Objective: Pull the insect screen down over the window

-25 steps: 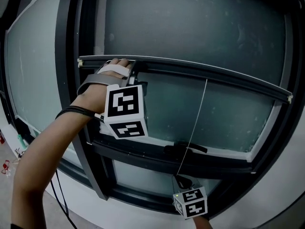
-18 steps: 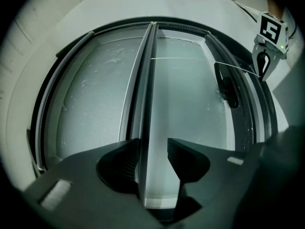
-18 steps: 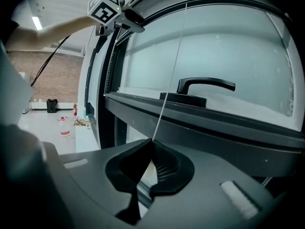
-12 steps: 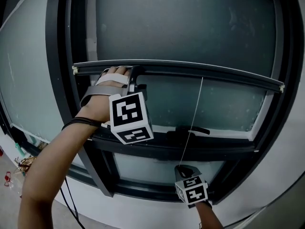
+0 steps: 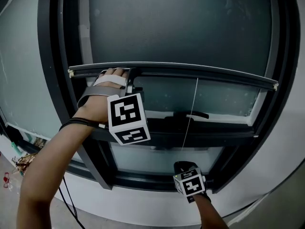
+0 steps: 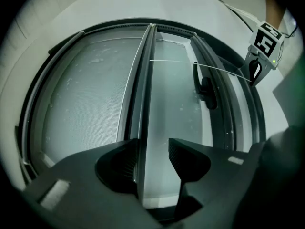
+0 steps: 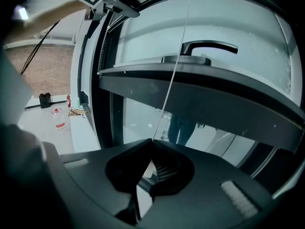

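The insect screen's dark bottom bar [image 5: 200, 74] spans the window, with mesh [image 5: 181, 27] above it. My left gripper [image 5: 132, 76] straddles the bar [image 6: 145, 104] near its left end. Its jaws are opening: the bar lies against the left pad [image 6: 129, 161], and a gap shows to the right pad. A thin white pull cord [image 5: 189, 123] hangs from the bar to my right gripper [image 5: 184, 168], low by the lower frame. In the right gripper view the cord [image 7: 174, 75] runs into that gripper [image 7: 152, 163], which is shut on it.
A black window handle [image 5: 190, 114] sits on the sash just below the bar, also seen as the handle [image 7: 205, 49]. The white sill and wall [image 5: 143, 209] lie under the frame. Bottles and clutter [image 7: 59, 120] are on the floor at left, and a black cable [image 5: 64, 194] hangs there.
The screen bar has come down closer to the window handle. My right gripper has dropped lower with the cord. The left gripper stayed on the bar.
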Demonstrator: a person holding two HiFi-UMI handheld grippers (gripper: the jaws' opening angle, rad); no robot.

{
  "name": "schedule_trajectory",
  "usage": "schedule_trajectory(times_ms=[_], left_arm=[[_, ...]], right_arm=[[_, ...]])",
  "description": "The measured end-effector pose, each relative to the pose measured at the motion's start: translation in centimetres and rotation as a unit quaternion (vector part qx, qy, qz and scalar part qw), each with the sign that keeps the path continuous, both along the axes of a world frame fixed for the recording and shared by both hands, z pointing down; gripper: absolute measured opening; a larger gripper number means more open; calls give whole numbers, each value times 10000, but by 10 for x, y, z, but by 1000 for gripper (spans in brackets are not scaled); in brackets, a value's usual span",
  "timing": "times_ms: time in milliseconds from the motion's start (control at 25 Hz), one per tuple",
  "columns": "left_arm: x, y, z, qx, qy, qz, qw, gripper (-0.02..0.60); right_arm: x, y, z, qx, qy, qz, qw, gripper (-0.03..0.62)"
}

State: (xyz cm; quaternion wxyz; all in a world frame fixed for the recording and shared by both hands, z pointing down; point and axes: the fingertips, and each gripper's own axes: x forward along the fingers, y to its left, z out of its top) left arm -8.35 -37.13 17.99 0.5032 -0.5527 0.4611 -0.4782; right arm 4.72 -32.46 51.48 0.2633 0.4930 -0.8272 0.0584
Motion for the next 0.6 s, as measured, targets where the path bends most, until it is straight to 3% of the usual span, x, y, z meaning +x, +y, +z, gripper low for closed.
schedule_trajectory(times_ms=[120, 480, 600], left_arm=[[0, 5, 18, -431, 10, 29, 9991, 237], [-1, 3, 62, -652, -76, -6, 9978, 236], [-1, 6, 79, -727, -30, 15, 9973, 256]], right_arm=[[-8, 3, 14, -46, -111, 28, 9999, 6], [-7, 14, 61, -685, 242, 76, 9973, 6], [-6, 21, 74, -769, 123, 70, 9969, 6]])
